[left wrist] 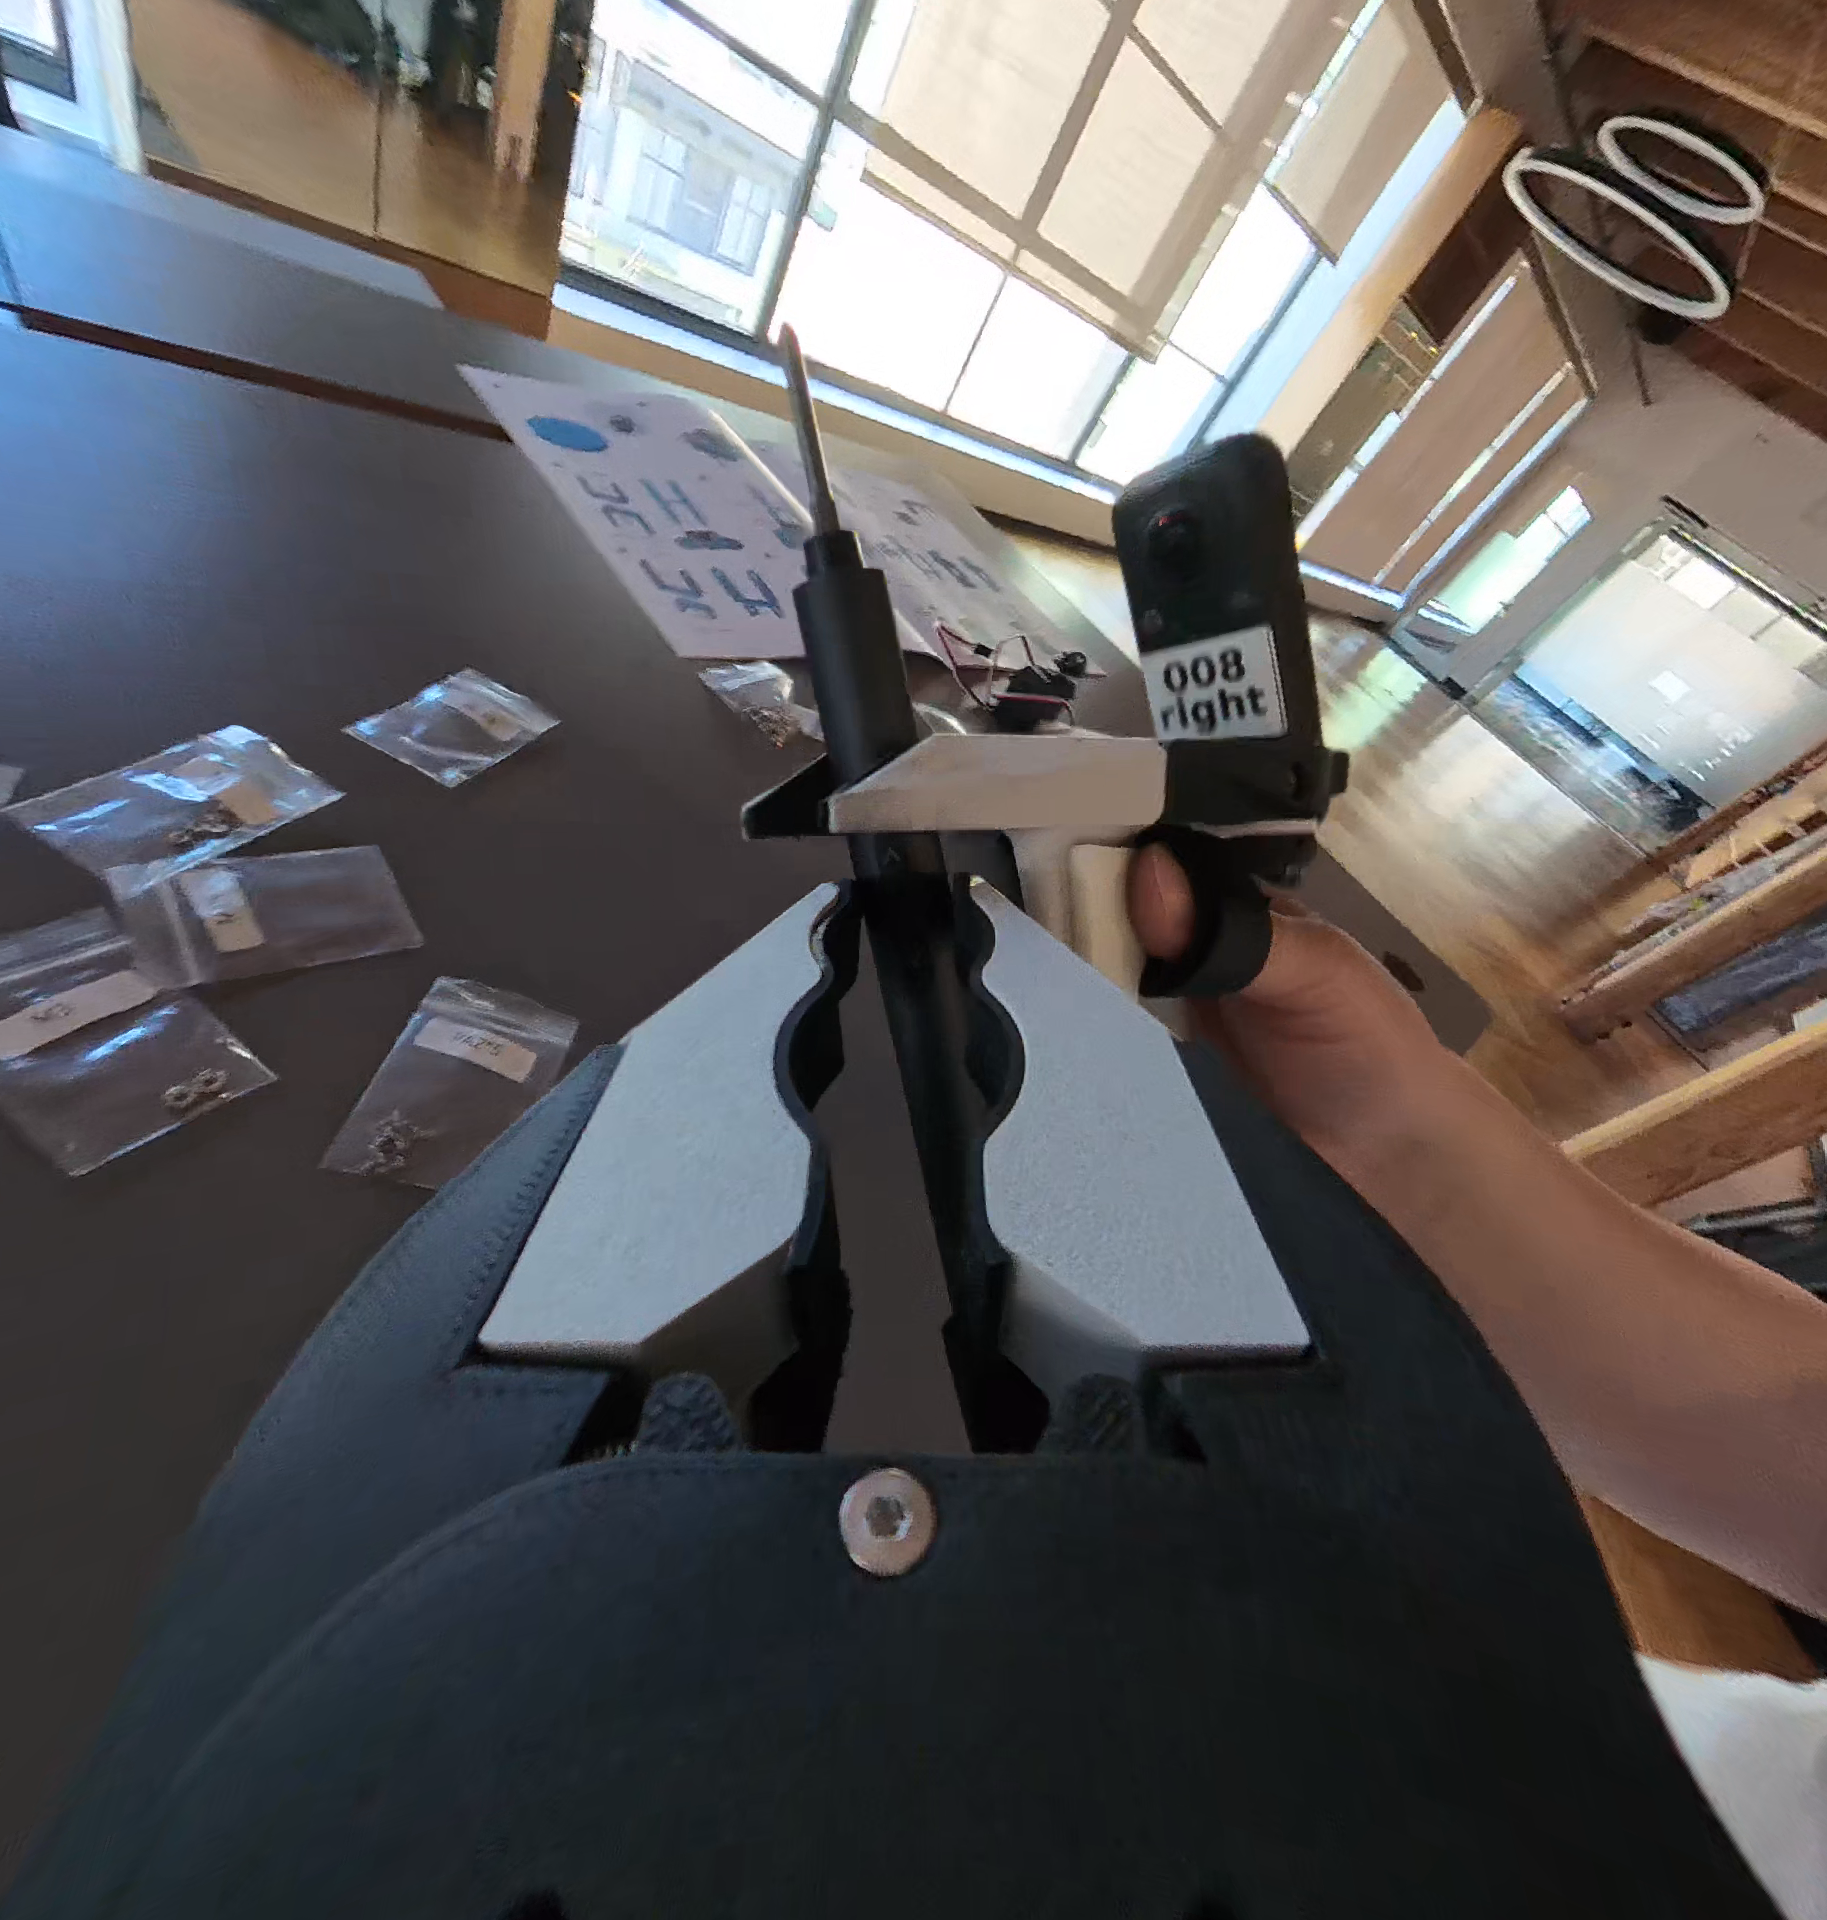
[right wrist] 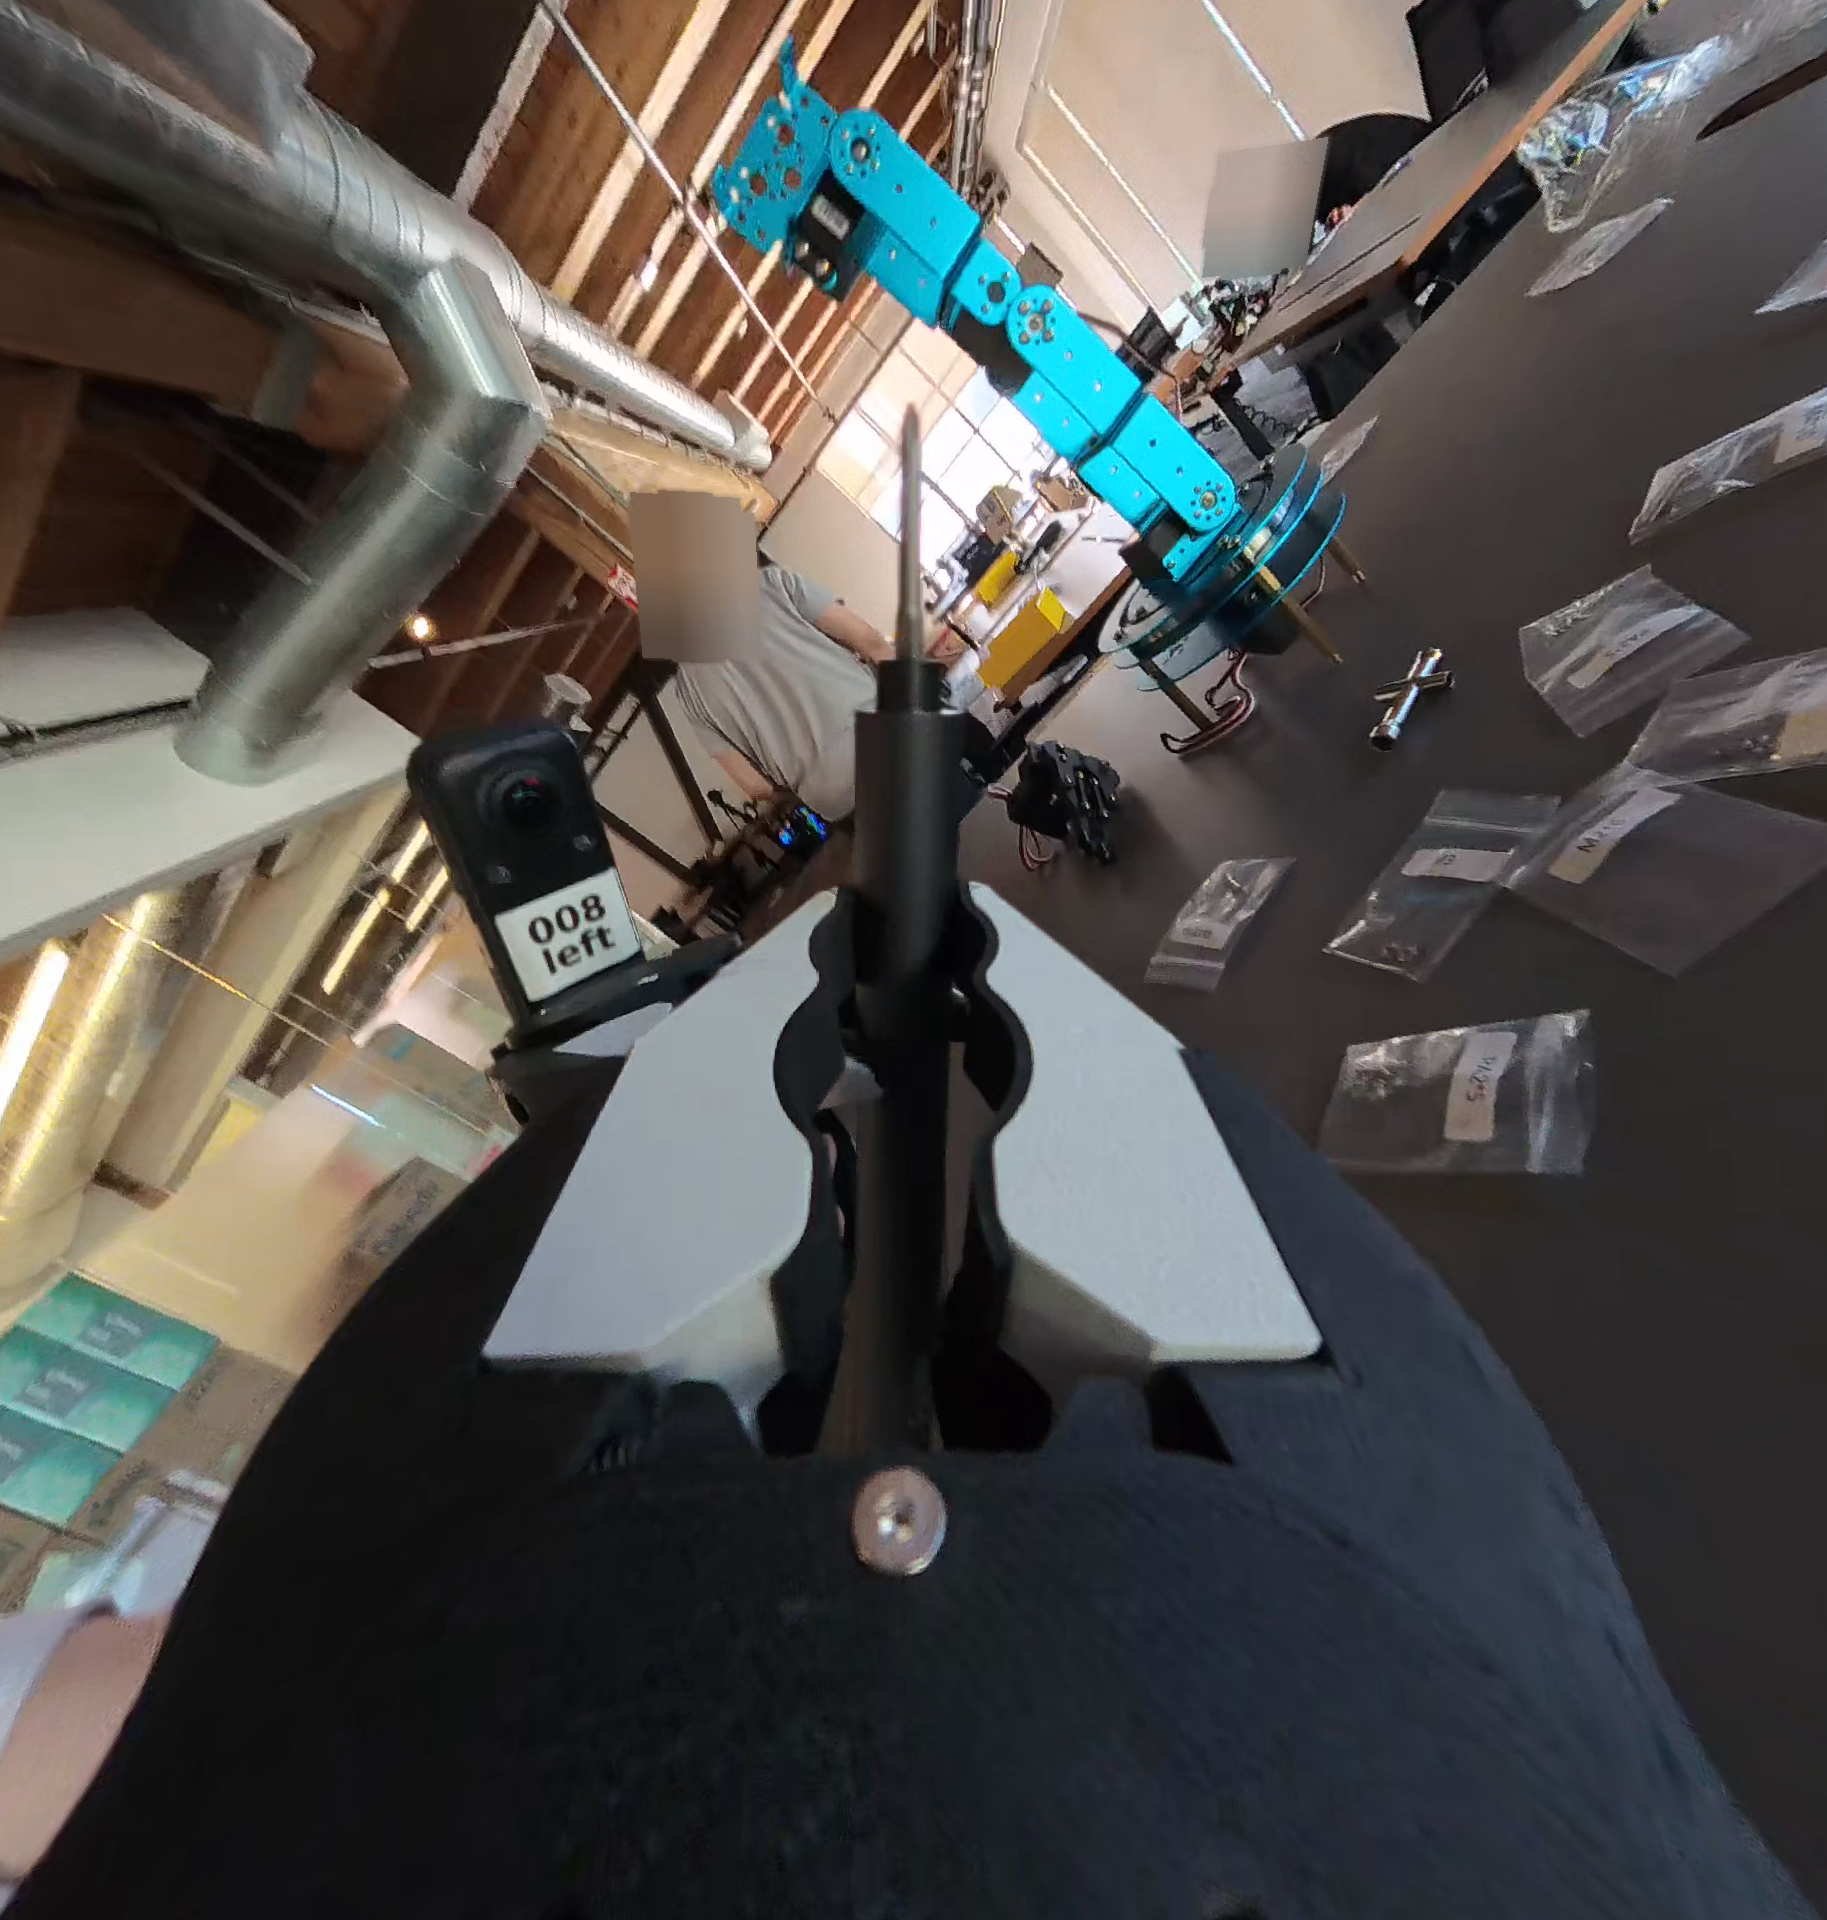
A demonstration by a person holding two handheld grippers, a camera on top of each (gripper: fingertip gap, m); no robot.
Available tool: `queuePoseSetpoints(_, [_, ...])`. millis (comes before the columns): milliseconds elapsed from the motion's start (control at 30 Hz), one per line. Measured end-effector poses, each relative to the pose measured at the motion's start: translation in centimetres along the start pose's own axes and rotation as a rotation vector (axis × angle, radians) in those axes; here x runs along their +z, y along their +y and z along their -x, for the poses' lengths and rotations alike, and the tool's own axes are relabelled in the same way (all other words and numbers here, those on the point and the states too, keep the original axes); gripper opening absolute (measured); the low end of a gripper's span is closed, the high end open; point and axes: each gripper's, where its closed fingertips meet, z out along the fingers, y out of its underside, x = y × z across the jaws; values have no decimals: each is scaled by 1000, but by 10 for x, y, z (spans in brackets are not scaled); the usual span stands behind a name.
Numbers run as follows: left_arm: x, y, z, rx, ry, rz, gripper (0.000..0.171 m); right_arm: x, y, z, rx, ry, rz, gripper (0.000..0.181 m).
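Both my grippers pinch one black screwdriver (left wrist: 852,665): the left gripper (left wrist: 901,935) low on its handle, the right gripper (right wrist: 904,935) just above it. Past the screwdriver, clear parts bags (right wrist: 1465,1101) lie on the dark table (left wrist: 265,520) near a blue robot arm (right wrist: 1044,332).

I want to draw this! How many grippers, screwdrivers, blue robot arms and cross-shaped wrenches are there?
Grippers: 2 (left gripper, right gripper)
Screwdriver: 1
Blue robot arm: 1
Cross-shaped wrench: 1
Total: 5
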Motion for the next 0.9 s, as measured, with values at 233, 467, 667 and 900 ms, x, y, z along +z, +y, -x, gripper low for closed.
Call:
queuePoseSetpoints(233, [-14, -29, -23, -73, 180, -116, 40, -45, 3, -5, -470, 310, 100, 16])
queuePoseSetpoints(467, [54, -11, -85, 45, 259, 30, 36, -91, 0, 11, -769, 500, 155, 16])
queuePoseSetpoints(667, [98, 5, -110, 79, 211, 66, 16, -142, -2, 0, -812, 569, 168, 16])
queuePoseSetpoints(900, [160, 5, -170, -43, 216, 73, 16, -227, -18, 7, -809, 451, 25, 28])
